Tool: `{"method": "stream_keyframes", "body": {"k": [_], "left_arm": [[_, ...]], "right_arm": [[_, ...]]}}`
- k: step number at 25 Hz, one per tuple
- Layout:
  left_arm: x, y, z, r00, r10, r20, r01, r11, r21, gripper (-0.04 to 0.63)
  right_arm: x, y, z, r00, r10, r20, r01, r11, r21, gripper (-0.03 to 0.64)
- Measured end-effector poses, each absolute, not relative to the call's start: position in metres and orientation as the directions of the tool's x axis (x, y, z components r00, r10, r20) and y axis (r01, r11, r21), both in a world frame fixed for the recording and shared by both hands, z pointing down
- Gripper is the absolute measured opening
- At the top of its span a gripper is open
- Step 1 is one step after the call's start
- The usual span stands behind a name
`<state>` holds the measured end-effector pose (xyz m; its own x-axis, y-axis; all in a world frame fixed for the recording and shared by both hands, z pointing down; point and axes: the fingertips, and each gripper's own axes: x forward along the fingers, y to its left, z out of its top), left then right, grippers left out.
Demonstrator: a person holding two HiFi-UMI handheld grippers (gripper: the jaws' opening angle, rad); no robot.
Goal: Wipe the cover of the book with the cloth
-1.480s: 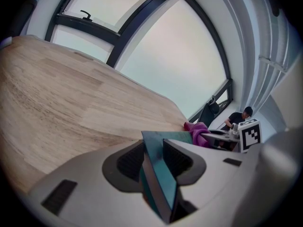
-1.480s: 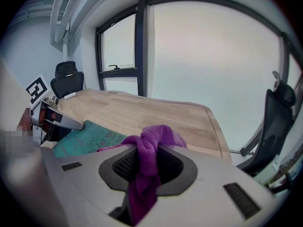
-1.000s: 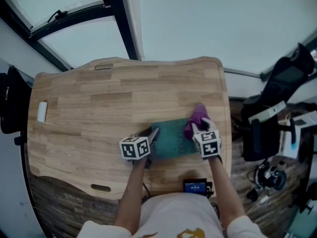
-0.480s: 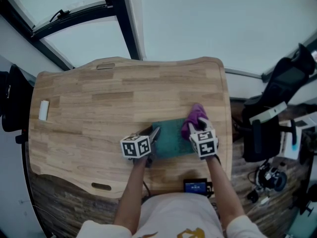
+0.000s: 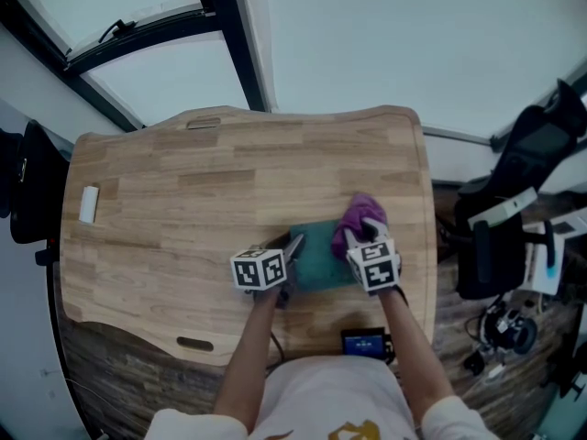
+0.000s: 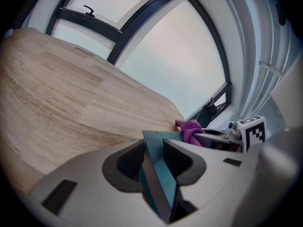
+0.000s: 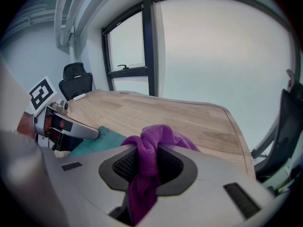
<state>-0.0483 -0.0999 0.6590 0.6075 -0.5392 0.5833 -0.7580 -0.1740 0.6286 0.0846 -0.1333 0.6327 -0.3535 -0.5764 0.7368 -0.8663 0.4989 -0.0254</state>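
1. My left gripper (image 6: 154, 161) is clenched on the book (image 5: 321, 257). Its two dark pads press on either side of the book's left edge, near a corner.
2. My right gripper (image 7: 147, 167) is clamped on a purple cloth (image 7: 158, 138). The cloth is bunched between the pads, bulging out ahead of them and trailing below.
3. The bunched cloth sits over the right end of the book's teal cover, by its far corner. I cannot tell how firmly it presses there.
4. The book lies on a wooden table (image 5: 183, 209), toward the near right part, between my two grippers.
5. A small white object (image 5: 89, 204) lies near the table's left edge, well apart from the book.
6. A small black device with a blue screen (image 5: 365, 343) sits at the table's near edge, just beside my body.
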Motion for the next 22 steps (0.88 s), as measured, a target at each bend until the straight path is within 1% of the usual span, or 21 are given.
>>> {"method": "stream_keyframes", "body": {"k": [14,22], "left_arm": [[-0.047,-0.1,0.658,0.616,-0.533,0.58,-0.754,-0.188,0.629,0.127],[-0.047,-0.101,0.651,0.623,-0.531,0.574,-0.749,-0.196,0.633,0.127]], "right_arm": [[0.061,-0.134,0.638,-0.363,-0.588,0.723,-0.861,0.508,-0.019,0.077],[0.043,-0.125,0.632,-0.389,-0.554,0.736,-0.851,0.523,-0.056,0.077]]}}
